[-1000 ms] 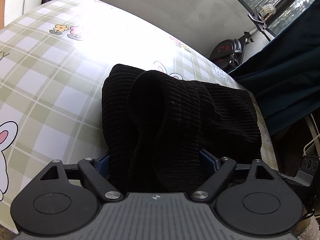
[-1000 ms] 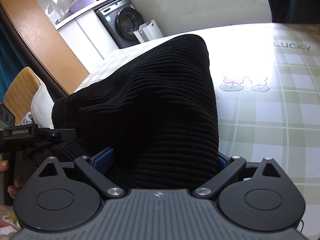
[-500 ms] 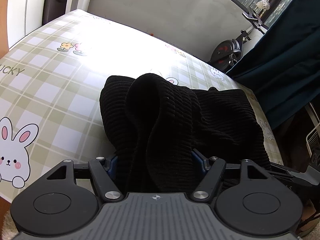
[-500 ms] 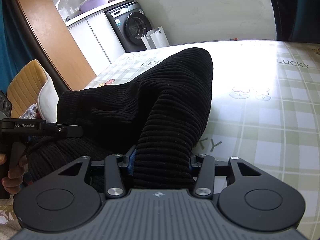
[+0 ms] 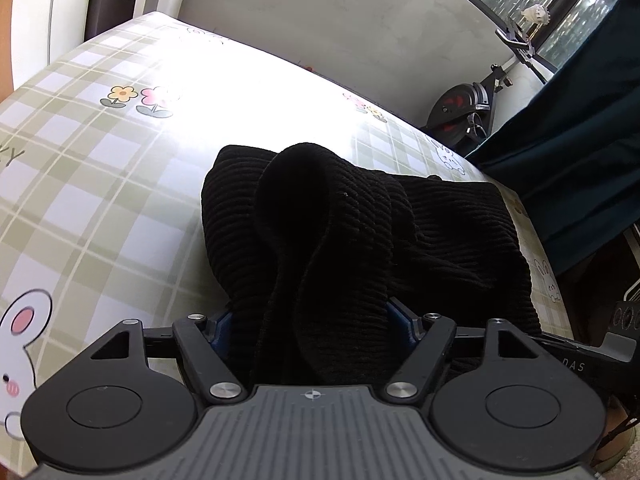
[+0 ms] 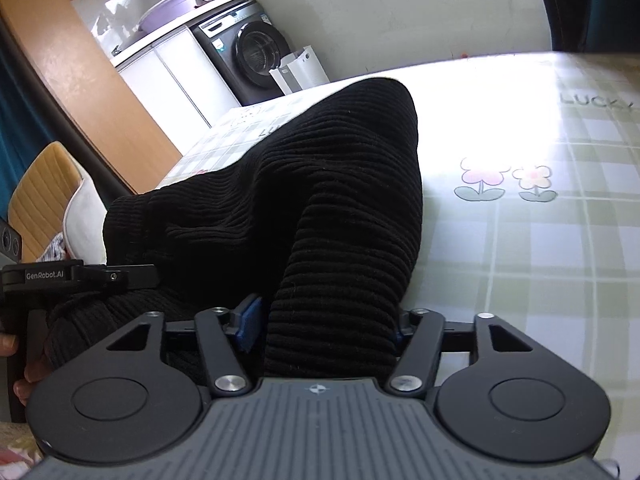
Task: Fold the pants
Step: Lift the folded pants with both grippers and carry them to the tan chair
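Soft, limp, thick black ribbed-knit pants [image 5: 352,240] bunched on checked desk [image 5: 100,184], pinched at near edge by left gripper [image 5: 310,320] and right gripper [image 6: 324,320]; best held by hems.

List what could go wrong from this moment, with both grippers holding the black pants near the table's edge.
1. The left gripper clamps a thick bunch of the black pants, several layers at once; the fold may come out lumpy or uneven.
2. The right gripper holds a similar wad, so an inner layer could slip free mid-lift.
3. The grippers sit close together near the table edge; cloth might drag off it.
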The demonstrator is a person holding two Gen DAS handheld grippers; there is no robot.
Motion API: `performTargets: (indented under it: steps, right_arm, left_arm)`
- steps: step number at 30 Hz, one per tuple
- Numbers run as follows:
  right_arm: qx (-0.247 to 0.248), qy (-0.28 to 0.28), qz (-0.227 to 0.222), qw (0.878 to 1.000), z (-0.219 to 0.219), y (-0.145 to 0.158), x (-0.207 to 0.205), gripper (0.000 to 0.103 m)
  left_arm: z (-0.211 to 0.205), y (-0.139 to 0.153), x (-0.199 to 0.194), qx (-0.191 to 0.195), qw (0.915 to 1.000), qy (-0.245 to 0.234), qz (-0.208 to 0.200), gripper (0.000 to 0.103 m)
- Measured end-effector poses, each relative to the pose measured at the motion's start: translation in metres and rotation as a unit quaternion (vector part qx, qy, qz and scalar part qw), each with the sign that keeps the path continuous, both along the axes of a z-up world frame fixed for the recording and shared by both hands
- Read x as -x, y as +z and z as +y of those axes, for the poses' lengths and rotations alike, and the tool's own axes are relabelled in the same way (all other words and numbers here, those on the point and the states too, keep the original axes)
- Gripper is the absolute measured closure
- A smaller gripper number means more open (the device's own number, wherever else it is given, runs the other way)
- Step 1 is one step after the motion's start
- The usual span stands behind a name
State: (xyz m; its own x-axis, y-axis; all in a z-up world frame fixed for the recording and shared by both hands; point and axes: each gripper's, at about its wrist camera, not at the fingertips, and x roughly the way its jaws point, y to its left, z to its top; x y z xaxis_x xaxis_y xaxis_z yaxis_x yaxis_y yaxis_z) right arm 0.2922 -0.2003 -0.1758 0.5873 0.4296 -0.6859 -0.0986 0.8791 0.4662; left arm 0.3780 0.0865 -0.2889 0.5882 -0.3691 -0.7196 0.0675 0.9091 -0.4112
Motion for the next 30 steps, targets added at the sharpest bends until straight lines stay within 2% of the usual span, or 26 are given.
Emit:
performTargets:
  steps: [1,3,5,7,10,16,19,24,27,30]
  right_arm:
    - [-0.012,0.001,0.002,1.000,-0.003,-0.002,-0.009,0.038]
    - [-0.007,0.007,0.011,1.000,-0.004,0.000,-0.024,0.041]
    - [0.014,0.016,0.013,1.000,0.001,0.009,-0.033,0.057]
    - [0.024,0.023,0.014,0.999,0.007,0.025,-0.040,0.060]
    - [0.026,0.033,0.012,0.999,0.018,0.056,-0.047,0.061]
    - [0.065,0.087,0.023,0.994,0.054,0.114,-0.062,0.061]
    - [0.052,0.096,0.032,0.993,0.060,0.138,-0.072,0.062]
    - [0.047,0.147,0.020,0.988,0.092,0.177,-0.083,0.062]
    - [0.034,0.186,0.017,0.982,0.125,0.191,-0.095,0.061]
    - [0.034,0.231,0.003,0.972,0.173,0.199,-0.106,0.062]
  left_arm:
    - [0.000,-0.001,-0.007,-0.002,1.0000,-0.002,0.001,0.026]
    - [-0.001,-0.001,-0.021,-0.002,1.0000,0.001,0.009,0.027]
    - [-0.008,0.009,-0.027,-0.016,0.9998,0.002,0.006,0.031]
    - [-0.009,0.022,-0.031,-0.016,0.9999,0.003,0.004,0.035]
    - [-0.003,0.042,-0.038,0.008,0.9993,0.014,0.034,0.039]
    - [-0.005,0.086,-0.043,-0.002,0.9978,0.030,0.059,0.040]
    - [0.005,0.111,-0.036,0.005,0.9966,0.054,0.063,0.040]
    - [0.027,0.155,-0.011,0.000,0.9917,0.114,0.059,0.040]
    - [0.051,0.177,0.007,-0.001,0.9852,0.163,0.053,0.040]
    - [0.088,0.186,0.025,0.008,0.9768,0.209,0.045,0.040]
